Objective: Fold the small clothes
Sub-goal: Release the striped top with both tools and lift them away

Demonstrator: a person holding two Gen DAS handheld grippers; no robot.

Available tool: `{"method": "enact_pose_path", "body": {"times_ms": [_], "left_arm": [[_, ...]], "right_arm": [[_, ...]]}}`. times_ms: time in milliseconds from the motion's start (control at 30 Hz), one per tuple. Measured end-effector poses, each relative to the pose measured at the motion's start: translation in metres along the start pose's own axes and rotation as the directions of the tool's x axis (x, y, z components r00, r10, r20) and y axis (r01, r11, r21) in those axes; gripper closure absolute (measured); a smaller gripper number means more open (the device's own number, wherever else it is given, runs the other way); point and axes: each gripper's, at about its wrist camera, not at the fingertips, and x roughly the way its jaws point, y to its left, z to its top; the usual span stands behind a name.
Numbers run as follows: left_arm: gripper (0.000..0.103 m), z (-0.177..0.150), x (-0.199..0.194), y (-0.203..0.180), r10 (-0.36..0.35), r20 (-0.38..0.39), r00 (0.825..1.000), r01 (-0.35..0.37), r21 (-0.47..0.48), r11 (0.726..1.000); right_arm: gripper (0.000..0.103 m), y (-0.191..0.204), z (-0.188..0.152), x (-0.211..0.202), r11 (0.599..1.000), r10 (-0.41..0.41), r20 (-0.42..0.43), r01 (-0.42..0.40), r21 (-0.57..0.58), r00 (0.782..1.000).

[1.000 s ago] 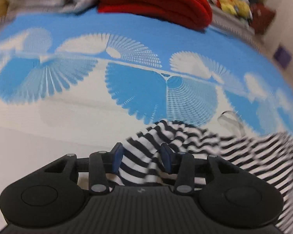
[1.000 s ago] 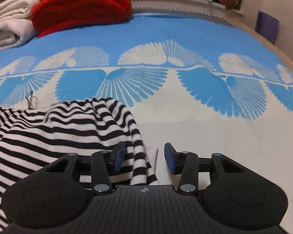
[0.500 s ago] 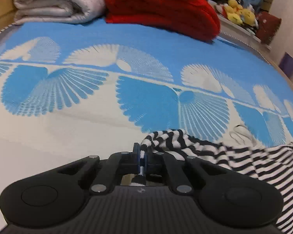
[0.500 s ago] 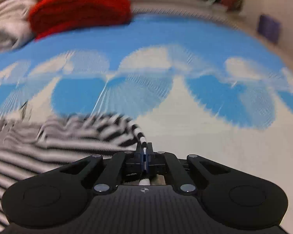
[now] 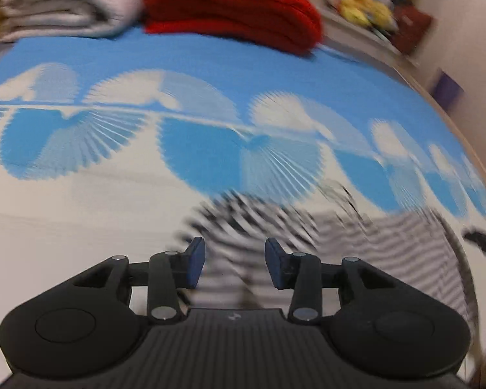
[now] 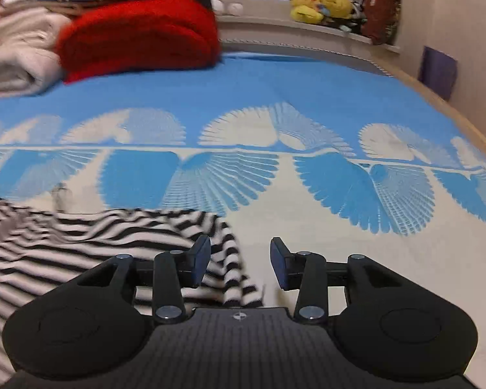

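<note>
left gripper (image 5: 235, 267): fingers spread apart, nothing pinched; striped cloth lies between and just beyond the blue pads, blurred by motion.
right gripper (image 6: 240, 264): fingers spread apart, holding nothing; the garment's edge lies under its left finger.
striped garment (image 6: 90, 243): black-and-white, rumpled on the bedspread, left of the right gripper and in front of the left one (image 5: 356, 236).
bedspread (image 6: 275, 77): blue with white fan shapes.
red blanket (image 6: 139, 35): folded at the far end, beside white folded linens (image 5: 64, 3).

The black-and-white striped garment (image 6: 90, 243) lies rumpled, loose on the blue-and-white bedspread (image 6: 275, 90).
</note>
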Motion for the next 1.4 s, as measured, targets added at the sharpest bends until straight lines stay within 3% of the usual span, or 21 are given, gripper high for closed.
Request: {"method": "enact_pose_path", "body": {"times_ms": [100,200,267,333,433,533,567,633,700,767,867,967,1100,1267,1400], "left_arm": [[0.058,-0.024,-0.012,-0.021,-0.026,-0.065,0.998,0.033,0.115,0.993],[0.061,-0.054,-0.013,-0.031,-0.024,-0.145,0.989,0.051,0.186,0.981],[0.066,-0.073,0.008,-0.03,0.026,-0.274,0.961,0.036,0.219,0.975],[0.07,-0.088,0.026,-0.025,0.128,-0.343,0.93,-0.032,0.27,0.962],[0.07,-0.086,0.012,-0.02,0.108,-0.316,0.943,-0.046,0.196,0.979],[0.07,-0.086,-0.01,-0.015,0.07,-0.27,0.96,-0.03,0.15,0.988],[0.07,-0.089,-0.008,-0.012,0.067,-0.297,0.953,-0.029,0.129,0.991],[0.068,-0.104,0.009,0.0,0.125,-0.392,0.911,-0.082,0.125,0.989],[0.069,-0.104,0.006,0.006,0.111,-0.386,0.916,-0.081,0.093,0.992],[0.069,-0.102,-0.01,0.007,0.11,-0.332,0.937,-0.091,0.074,0.993],[0.066,-0.093,-0.055,-0.002,0.128,-0.164,0.978,-0.112,0.103,0.988],[0.066,-0.087,-0.103,-0.004,0.075,-0.036,0.997,-0.072,0.071,0.995],[0.044,-0.092,-0.165,-0.009,0.059,0.121,0.991,-0.072,0.106,0.992],[0.042,-0.109,-0.21,0.003,0.105,0.268,0.958,-0.114,0.019,0.993],[0.042,-0.115,-0.229,0.015,0.166,0.313,0.935,-0.153,-0.063,0.986]], "right_arm": [[0.061,-0.006,-0.014,-0.019,0.993,0.115,-0.084,-0.116,-0.012,0.99],[0.061,-0.006,-0.041,-0.025,0.986,0.128,-0.231,-0.149,-0.078,0.965],[0.061,-0.005,-0.064,-0.021,0.98,0.04,-0.323,-0.101,-0.174,0.945],[0.06,-0.012,-0.075,-0.026,0.98,0.033,-0.33,-0.096,-0.176,0.943],[0.059,-0.021,-0.068,-0.039,0.993,0.035,-0.315,-0.068,-0.096,0.948],[0.059,-0.021,-0.067,-0.05,0.994,0.017,-0.289,-0.048,-0.101,0.957],[0.06,-0.021,-0.071,-0.049,0.993,0.004,-0.313,-0.039,-0.107,0.95],[0.06,-0.02,-0.086,-0.042,0.988,-0.046,-0.38,-0.014,-0.153,0.924],[0.06,-0.019,-0.087,-0.045,0.986,-0.059,-0.374,-0.005,-0.169,0.926],[0.06,-0.017,-0.079,-0.053,0.989,-0.079,-0.345,0.03,-0.145,0.935],[0.058,-0.005,-0.065,-0.08,0.989,-0.088,-0.22,0.059,-0.137,0.972],[0.056,0.007,-0.055,-0.109,0.991,-0.091,-0.106,0.079,-0.112,0.99],[0.056,0.023,-0.048,-0.139,0.998,-0.06,-0.021,0.059,-0.016,0.998],[0.056,0.065,-0.048,-0.157,1.0,-0.014,0.036,0.014,-0.003,0.999],[0.057,0.11,-0.051,-0.161,1.0,0.007,0.054,-0.006,-0.02,0.999]]}}
